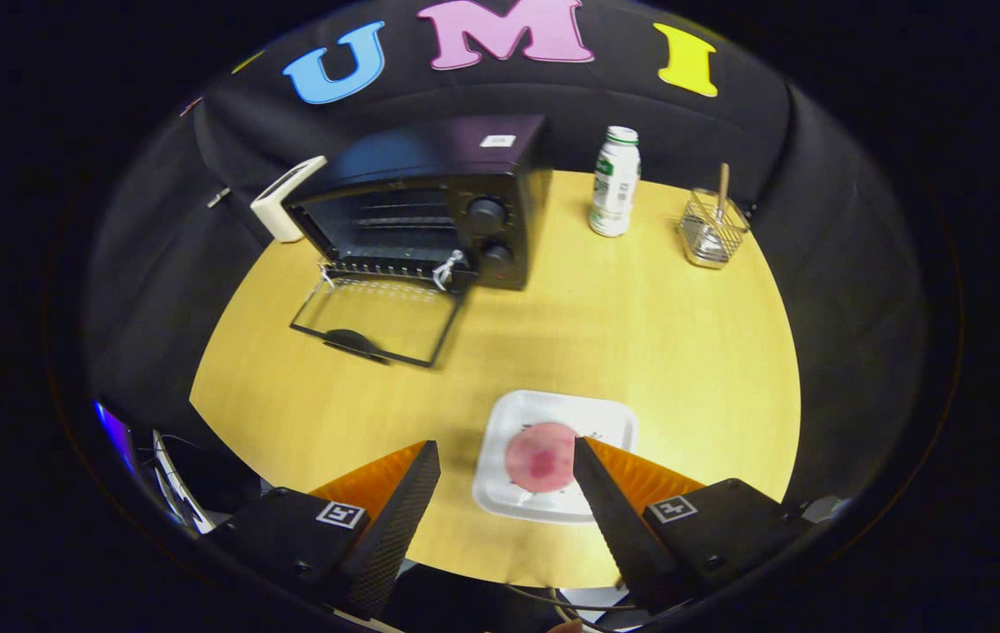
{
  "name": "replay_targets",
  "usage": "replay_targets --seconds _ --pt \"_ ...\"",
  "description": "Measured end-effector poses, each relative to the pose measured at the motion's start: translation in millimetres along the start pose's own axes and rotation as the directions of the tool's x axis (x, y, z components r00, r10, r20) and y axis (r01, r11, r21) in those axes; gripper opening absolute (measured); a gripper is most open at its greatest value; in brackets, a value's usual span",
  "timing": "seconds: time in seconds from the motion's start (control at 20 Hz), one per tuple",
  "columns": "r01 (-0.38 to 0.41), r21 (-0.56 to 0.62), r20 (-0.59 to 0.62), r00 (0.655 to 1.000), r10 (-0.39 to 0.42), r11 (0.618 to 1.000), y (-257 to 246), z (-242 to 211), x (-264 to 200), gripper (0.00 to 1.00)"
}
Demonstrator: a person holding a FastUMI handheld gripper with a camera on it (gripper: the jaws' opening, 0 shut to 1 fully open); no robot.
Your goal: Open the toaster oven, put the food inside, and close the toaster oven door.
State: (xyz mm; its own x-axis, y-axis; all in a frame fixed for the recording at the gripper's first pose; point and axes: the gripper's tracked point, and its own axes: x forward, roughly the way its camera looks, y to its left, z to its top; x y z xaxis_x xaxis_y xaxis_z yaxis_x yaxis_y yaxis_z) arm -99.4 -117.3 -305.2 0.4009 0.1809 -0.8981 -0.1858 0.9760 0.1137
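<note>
A black toaster oven stands at the far left of the round wooden table, its glass door folded down flat onto the tabletop and the wire rack inside showing. A round pink piece of food lies on a white square plate near the table's front edge. My gripper hovers above the plate, open, with the food between the fingers and close to the right one. Neither finger touches it as far as I can tell.
A white bottle with a green label stands right of the oven at the back. Further right is a wire basket holding a wooden stick. A white box leans beside the oven's left side.
</note>
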Motion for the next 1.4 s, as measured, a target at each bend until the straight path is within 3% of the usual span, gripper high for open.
replay_targets --seconds 0.25,0.5,0.7,0.8,0.85,0.95,1.1,1.25,1.4 --pt "0.034 0.097 -0.139 0.99 -0.02 0.995 -77.6 -29.1 26.1 0.99" --pt "-0.02 0.149 -0.26 0.964 0.059 0.989 -85.2 -57.2 68.9 0.99" --pt "0.011 0.127 -0.341 0.939 0.034 0.992 -94.2 -75.2 100.0 0.75" --pt "-0.003 0.13 -0.352 0.935 0.049 0.991 -91.4 -70.2 102.1 0.58" --pt "0.002 0.138 -0.377 0.925 0.051 0.99 -92.0 -76.9 109.0 0.57" --pt "0.001 0.176 -0.39 0.918 0.068 0.984 -89.9 -70.8 100.8 0.16" --pt "-0.083 0.217 -0.387 0.907 0.164 0.973 -83.4 -79.2 106.6 0.07" --pt "-0.16 0.264 -0.354 0.901 0.25 0.951 -81.2 -78.6 105.3 0.05" --pt "-0.266 0.35 -0.292 0.88 0.375 0.898 -69.6 -78.4 94.9 0.05"
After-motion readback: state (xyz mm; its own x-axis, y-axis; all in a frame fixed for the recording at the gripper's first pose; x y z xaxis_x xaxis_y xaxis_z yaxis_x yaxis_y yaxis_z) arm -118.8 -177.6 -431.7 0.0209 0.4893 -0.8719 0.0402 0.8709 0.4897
